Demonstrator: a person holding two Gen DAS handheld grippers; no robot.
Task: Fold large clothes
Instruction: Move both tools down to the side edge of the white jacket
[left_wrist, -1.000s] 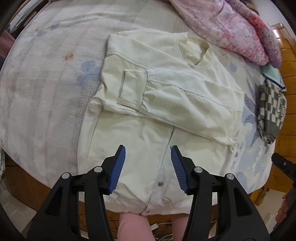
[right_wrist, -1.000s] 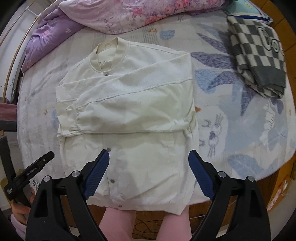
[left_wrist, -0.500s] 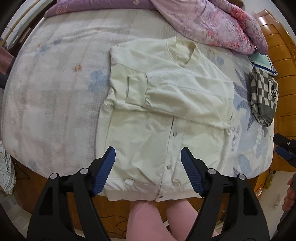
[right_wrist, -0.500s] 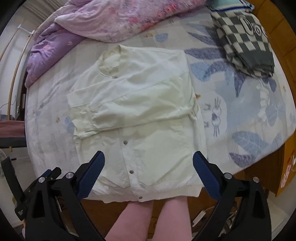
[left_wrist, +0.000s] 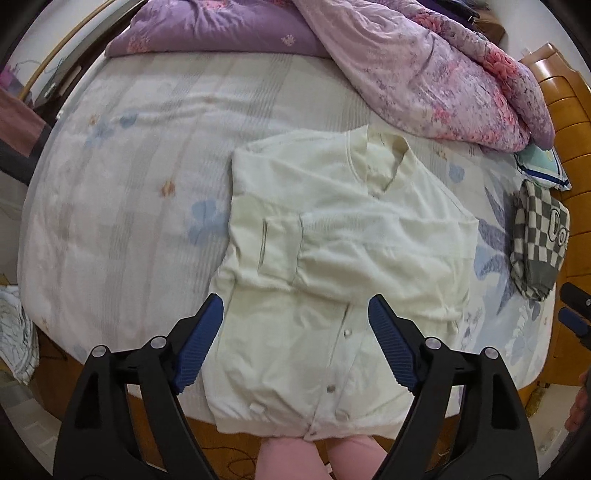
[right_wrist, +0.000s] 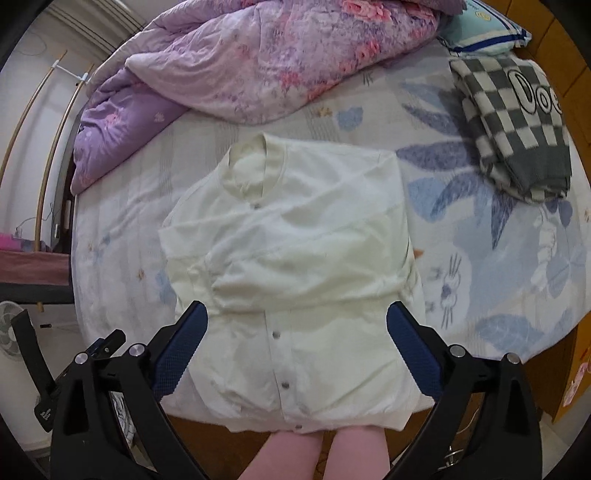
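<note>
Left gripper (left_wrist: 295, 332): jaws opening, nothing between the pads, above the jacket's hem.
Jacket (right_wrist: 295, 266): cream, snap-fronted, flat on the bed (right_wrist: 122, 266), sleeves folded across the chest.
Right gripper (right_wrist: 297, 339): jaws spread wide, empty.
Quilt (right_wrist: 266, 55): purple floral, beyond the collar.
Checked garment (right_wrist: 517, 122): folded, right of the jacket; lettering partly readable, "Do".

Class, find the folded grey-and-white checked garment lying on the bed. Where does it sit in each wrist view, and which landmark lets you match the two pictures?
Left wrist view: the folded grey-and-white checked garment lies at the far right edge, mid-height.
Right wrist view: it lies at the upper right.
Shared landmark: the cream snap-front jacket in the middle of the bed; the garment is off to its right in both.
</note>
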